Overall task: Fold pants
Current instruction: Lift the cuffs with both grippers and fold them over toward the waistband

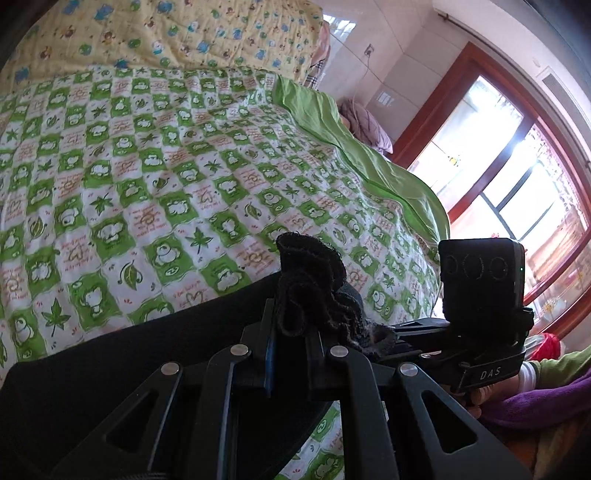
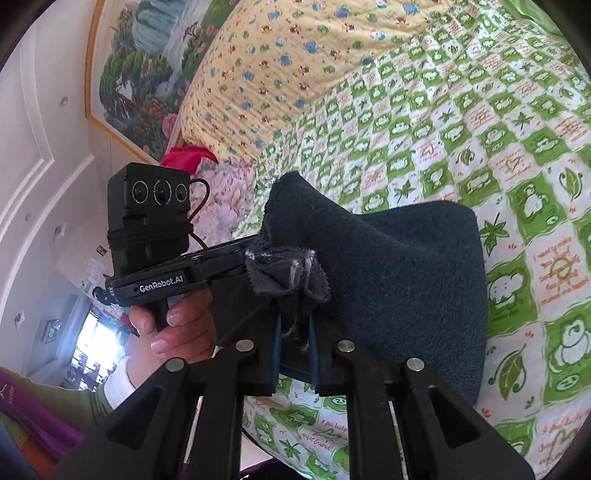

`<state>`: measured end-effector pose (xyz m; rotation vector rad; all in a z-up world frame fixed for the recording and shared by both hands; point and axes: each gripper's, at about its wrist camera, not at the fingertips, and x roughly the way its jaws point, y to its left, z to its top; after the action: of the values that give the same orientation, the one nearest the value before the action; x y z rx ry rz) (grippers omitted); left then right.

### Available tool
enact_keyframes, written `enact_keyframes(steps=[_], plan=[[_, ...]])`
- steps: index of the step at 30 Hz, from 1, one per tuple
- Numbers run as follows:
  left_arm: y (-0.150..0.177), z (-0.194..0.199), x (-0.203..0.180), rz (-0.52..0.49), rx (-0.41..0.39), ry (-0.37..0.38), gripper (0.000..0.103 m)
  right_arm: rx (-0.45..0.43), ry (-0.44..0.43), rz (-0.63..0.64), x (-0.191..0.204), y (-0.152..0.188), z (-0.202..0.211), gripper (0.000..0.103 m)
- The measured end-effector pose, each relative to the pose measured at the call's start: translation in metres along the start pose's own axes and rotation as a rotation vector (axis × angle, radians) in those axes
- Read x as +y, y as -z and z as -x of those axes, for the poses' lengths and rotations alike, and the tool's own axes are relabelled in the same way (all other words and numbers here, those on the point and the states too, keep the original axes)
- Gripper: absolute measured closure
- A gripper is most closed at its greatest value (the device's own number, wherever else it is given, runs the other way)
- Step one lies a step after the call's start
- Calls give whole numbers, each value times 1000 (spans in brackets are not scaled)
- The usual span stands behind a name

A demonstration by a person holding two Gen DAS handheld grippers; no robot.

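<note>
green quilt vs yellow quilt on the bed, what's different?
The green quilt is checked green and white with leaves and frogs; the yellow quilt is pale yellow with small scattered cartoon figures. The green quilt lies nearer, under the dark pants; the yellow quilt lies beyond them, away from the pants. Both are quilted covers on the bed.

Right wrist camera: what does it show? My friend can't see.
The right gripper pinches a bunched edge of dark pants above a green-and-white checked quilt. The left gripper is beside it.
</note>
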<state>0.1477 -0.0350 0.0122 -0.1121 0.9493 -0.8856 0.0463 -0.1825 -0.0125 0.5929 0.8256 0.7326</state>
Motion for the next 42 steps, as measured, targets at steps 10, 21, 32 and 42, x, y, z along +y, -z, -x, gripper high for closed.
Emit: enact_keyframes(steps=[10,21,32,42], plan=[[28,-7,31,108,17,-35,93,113,37,12,-8,8,-29,86],[49,23,50,231,-70,-75,82,167,51,43,1,9,-40,71],[81,68,53,340,-185,-173,63,194,13,84,25,6,-46,64],[120,116,54,480,-302,-257,62,203,-10,127,43,-3,-57,64]])
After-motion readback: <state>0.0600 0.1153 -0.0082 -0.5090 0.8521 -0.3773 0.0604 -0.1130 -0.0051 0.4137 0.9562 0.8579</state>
